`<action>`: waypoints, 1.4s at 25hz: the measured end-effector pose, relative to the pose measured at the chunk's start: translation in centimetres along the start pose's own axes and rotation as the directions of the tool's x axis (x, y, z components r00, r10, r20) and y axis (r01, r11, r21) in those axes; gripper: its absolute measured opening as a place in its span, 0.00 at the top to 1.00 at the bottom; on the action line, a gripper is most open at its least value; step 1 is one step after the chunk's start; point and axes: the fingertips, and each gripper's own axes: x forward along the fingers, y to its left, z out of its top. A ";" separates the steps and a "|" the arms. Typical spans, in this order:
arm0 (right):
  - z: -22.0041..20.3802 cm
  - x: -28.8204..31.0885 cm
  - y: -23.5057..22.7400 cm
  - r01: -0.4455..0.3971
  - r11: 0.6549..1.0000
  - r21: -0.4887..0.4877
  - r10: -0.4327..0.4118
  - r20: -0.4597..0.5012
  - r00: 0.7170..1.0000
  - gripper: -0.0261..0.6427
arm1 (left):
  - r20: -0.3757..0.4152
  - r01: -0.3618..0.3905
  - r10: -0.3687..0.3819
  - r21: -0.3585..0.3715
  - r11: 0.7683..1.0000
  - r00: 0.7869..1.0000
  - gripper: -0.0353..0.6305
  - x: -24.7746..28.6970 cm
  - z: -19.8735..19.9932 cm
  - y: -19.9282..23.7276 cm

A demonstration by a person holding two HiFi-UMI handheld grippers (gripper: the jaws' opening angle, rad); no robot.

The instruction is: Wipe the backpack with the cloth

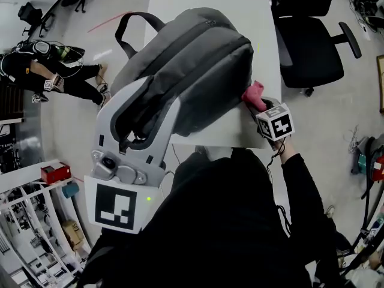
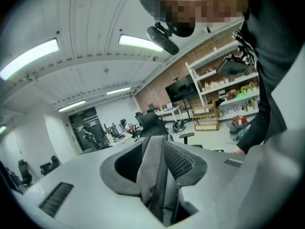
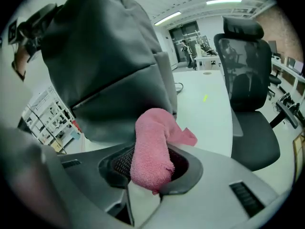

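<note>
The grey backpack (image 1: pixel 198 71) fills most of the white table (image 1: pixel 267 47), so the only bare top I have runs along the right and far edges. A black office chair (image 1: pixel 312 41) stands close off that right edge. My left gripper (image 2: pixel 159 175) is clamped on a grey strap (image 2: pixel 151 166) of the bag, at the near edge. My right gripper (image 3: pixel 152 171) is clamped on the pink cloth (image 3: pixel 150 149) at the near right corner, just beside the bag's lower side.
</note>
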 end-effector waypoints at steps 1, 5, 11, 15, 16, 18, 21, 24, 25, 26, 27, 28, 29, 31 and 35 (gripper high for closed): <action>-0.3 -0.1 1.1 0.001 1.000 -0.017 -0.001 0.005 1.000 0.77 | 0.037 0.018 -0.017 -0.024 1.000 0.999 0.71 -0.6 0.3 -0.1; -1.6 0.7 7.0 -0.021 0.998 -0.063 0.021 0.004 1.000 0.77 | 0.116 0.097 -0.094 -0.025 0.995 0.989 0.71 -4.0 -0.1 -1.0; -4.3 3.7 19.2 -0.094 0.990 -0.107 0.086 -0.076 0.993 0.77 | 0.149 0.154 -0.145 -0.050 0.987 0.978 0.71 -11.9 -4.7 1.4; -4.8 6.4 26.1 -0.119 0.984 -0.136 0.104 -0.113 0.988 0.77 | 0.105 0.145 -0.130 -0.143 0.979 0.986 0.71 -17.2 -10.8 4.6; -4.8 6.7 26.7 -0.111 0.986 -0.125 0.097 -0.111 0.989 0.77 | 0.099 0.145 -0.129 -0.170 0.975 0.987 0.71 -18.1 -12.1 4.8; -5.0 6.8 26.4 -0.072 0.995 -0.065 0.066 -0.089 0.994 0.77 | 0.087 0.156 -0.141 -0.209 0.965 0.986 0.71 -19.3 -14.3 4.6; -4.8 6.0 23.0 0.034 0.996 0.083 -0.031 -0.033 0.999 0.77 | 0.066 0.186 -0.175 -0.242 0.952 0.982 0.71 -20.1 -17.0 4.1; -3.5 3.3 17.1 0.172 0.945 0.277 -0.188 0.034 0.982 0.77 | 0.050 0.207 -0.200 -0.269 0.941 0.978 0.71 -19.9 -18.3 4.2; -3.0 2.1 15.0 0.207 0.915 0.347 -0.242 0.060 0.968 0.77 | 0.049 0.207 -0.202 -0.274 0.939 0.978 0.71 -19.8 -18.4 4.3; -2.6 0.8 13.0 0.231 0.881 0.414 -0.291 0.086 0.953 0.77 | 0.047 0.204 -0.199 -0.276 0.939 0.979 0.71 -19.9 -18.2 4.4; -2.2 -0.4 11.2 0.246 0.847 0.472 -0.334 0.111 0.936 0.77 | 0.047 0.198 -0.192 -0.275 0.941 0.980 0.71 -20.0 -17.9 4.5; -1.8 -1.6 9.6 0.253 0.818 0.517 -0.370 0.134 0.919 0.77 | 0.046 0.189 -0.184 -0.270 0.944 0.982 0.71 -20.2 -17.5 4.6; -1.2 -2.5 8.2 0.256 0.795 0.550 -0.398 0.154 0.905 0.77 | 0.047 0.180 -0.174 -0.263 0.948 0.984 0.71 -20.5 -17.0 4.6; -0.1 -3.9 6.3 0.253 0.772 0.583 -0.427 0.180 0.886 0.77 | 0.052 0.161 -0.153 -0.246 0.956 0.987 0.71 -20.8 -15.7 4.6; 0.5 -3.0 6.7 0.236 0.820 0.521 -0.364 0.158 0.918 0.77 | 0.066 0.120 -0.108 -0.210 0.970 0.992 0.71 -19.9 -12.3 2.8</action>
